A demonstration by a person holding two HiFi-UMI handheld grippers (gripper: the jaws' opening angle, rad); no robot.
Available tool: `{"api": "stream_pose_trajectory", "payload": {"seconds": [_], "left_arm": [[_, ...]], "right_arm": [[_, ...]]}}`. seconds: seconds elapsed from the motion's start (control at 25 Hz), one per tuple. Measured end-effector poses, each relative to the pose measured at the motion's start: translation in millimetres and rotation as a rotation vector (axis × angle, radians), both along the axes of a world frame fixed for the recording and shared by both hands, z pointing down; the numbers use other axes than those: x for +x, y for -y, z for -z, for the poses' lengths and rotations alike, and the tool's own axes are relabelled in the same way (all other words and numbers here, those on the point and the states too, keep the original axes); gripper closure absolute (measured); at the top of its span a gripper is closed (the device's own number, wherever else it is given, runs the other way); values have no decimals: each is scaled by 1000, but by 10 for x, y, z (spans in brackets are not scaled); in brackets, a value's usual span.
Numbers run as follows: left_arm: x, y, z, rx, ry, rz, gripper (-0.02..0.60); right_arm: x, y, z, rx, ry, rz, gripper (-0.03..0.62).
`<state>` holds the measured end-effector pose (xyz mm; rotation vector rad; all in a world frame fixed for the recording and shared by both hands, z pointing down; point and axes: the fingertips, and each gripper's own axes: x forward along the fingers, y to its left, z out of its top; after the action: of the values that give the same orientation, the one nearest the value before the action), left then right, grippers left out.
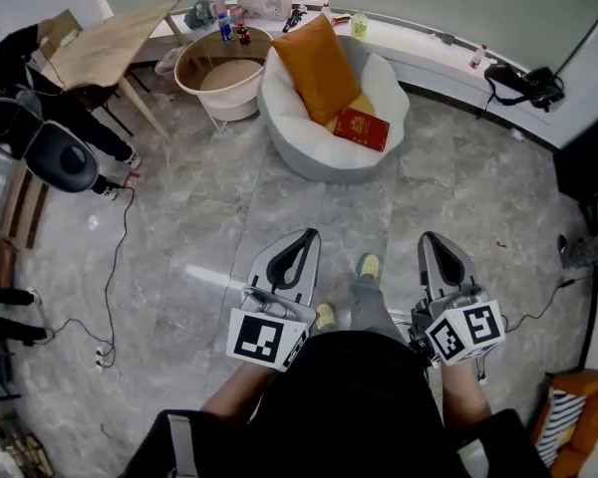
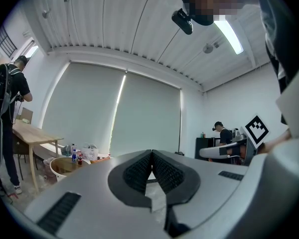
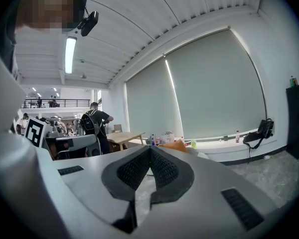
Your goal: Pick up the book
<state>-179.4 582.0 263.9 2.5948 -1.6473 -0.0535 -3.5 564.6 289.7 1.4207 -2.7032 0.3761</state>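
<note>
A red book [image 1: 363, 128] lies on the white beanbag chair [image 1: 309, 137], just right of an orange cushion [image 1: 317, 66]. Both grippers are held low over the grey floor, well short of the chair. My left gripper [image 1: 307, 237] has its jaws closed together with nothing between them; the tips meet in the left gripper view [image 2: 151, 153]. My right gripper [image 1: 430, 238] is likewise shut and empty, its tips touching in the right gripper view [image 3: 150, 149]. The orange cushion [image 3: 175, 145] peeks over the right jaws; the book is hidden there.
A round white basket table [image 1: 222, 73] stands left of the chair, with bottles [image 1: 225, 28] on the sill behind. A wooden table [image 1: 105, 45] and a person [image 1: 40, 78] are at far left. A cable [image 1: 115, 257] trails on the floor. A black bag [image 1: 523, 81] rests on the ledge.
</note>
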Motion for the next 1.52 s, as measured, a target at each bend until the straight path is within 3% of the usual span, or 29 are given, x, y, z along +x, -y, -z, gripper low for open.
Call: {"api": "stream_pose_trajectory", "payload": {"seconds": [0.2,0.48,1.52], "left_arm": [[27,130,9,-3,-10,15,571],[76,416,-25,-10,57,10,571],[1070,2102,-18,-54,109,-29,571]], "right_arm": [[38,168,-14,2,13,3,580],[162,504,-25,10,21,0,580],[1119,2209,-133,-14,62,-16,580]]}}
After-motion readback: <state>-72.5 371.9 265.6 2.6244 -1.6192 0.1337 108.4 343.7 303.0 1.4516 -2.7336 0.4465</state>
